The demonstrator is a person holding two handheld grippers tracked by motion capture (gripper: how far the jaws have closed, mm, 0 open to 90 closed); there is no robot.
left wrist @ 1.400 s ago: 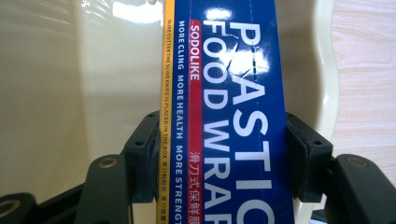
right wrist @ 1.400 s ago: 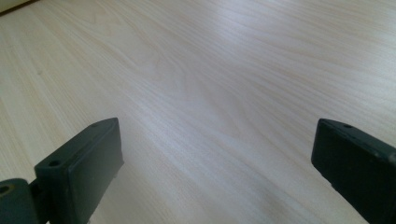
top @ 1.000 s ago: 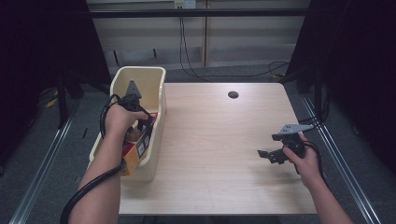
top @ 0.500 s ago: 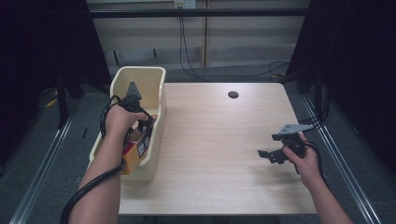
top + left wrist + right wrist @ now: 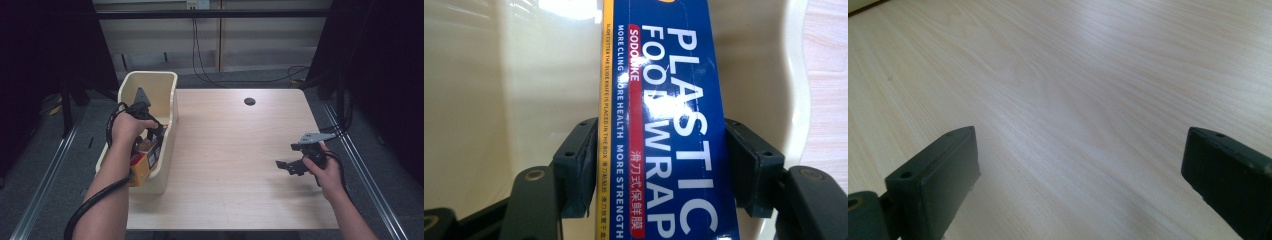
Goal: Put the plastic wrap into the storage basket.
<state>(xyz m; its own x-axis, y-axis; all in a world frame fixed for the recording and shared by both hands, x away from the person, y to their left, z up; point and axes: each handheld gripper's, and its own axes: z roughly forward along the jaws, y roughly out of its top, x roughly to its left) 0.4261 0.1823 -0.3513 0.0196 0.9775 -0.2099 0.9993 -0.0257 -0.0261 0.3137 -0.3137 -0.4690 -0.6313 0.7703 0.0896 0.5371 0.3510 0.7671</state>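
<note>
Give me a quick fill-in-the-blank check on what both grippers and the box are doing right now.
1. The left gripper has its jaws on either side of a blue box printed with the words "PLASTIC FOOD ____".
2. That box sits inside a cream-coloured ____ at the left edge of the table.
3. The right gripper has its jaws wide ____, with nothing between them.
4. Below the right gripper lies bare ____ tabletop.

Missing words: WRAP; bin; open; wooden
</note>
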